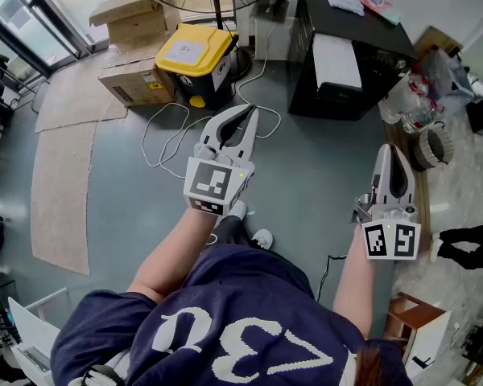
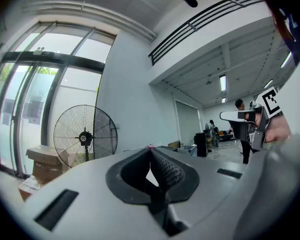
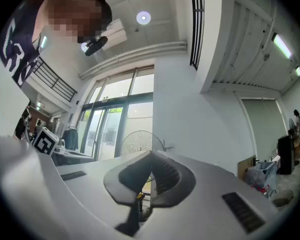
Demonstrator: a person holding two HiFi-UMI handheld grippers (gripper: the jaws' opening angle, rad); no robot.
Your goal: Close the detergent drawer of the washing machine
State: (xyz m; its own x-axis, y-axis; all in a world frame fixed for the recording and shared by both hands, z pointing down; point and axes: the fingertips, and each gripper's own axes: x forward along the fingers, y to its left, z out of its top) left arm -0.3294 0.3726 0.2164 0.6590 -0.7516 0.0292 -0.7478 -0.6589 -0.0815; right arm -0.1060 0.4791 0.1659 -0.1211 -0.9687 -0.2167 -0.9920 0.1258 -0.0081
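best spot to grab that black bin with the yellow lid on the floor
Likely the near lip of the yellow lid on the black bin, coming from above on the person's side: the lid overhangs the body, and a brown cardboard box crowds its left.

Grey floor (image 1: 306, 183) all the way across. On the left lie two beige mats, a long one (image 1: 60, 203) and a wider one (image 1: 72, 99) above it, near the window. Cardboard boxes (image 1: 137, 87) are stacked at the top, with a yellow-lidded bin (image 1: 195, 59) just beside them. White cable (image 1: 167, 139) loops loose over the floor below the bin. A black cabinet (image 1: 346, 63) stands at top right, with a woven basket (image 1: 435, 147) near it by the right edge. A wooden box (image 1: 414, 320) sits at bottom right.
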